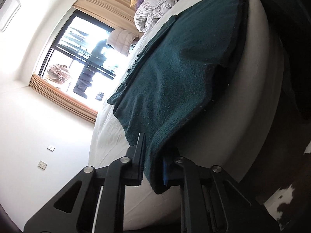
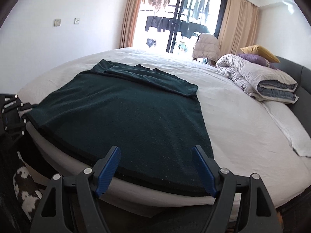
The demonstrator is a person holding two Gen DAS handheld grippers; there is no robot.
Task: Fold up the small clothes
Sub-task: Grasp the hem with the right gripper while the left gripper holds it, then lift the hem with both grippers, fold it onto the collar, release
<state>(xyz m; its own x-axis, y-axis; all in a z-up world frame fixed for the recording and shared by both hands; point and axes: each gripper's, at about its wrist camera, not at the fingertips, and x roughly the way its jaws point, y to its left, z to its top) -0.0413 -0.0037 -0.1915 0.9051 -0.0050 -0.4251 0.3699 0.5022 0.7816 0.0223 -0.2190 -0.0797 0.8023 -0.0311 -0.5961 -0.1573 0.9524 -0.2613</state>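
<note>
Pinching one corner of the dark green top [image 2: 124, 112] on the white bed [image 2: 243, 116].

We are clamping the left hand-held gripper [image 1: 153, 167] on the near left corner of the fuzzy top, which is lying flat with its long side running away from us toward the window. Our right hand-held gripper [image 2: 156, 167] is hanging just over the near hem with its blue pads [image 2: 108, 172] wide apart, holding nothing. It is closest to the near right corner, so we think it should grab there next.
</note>
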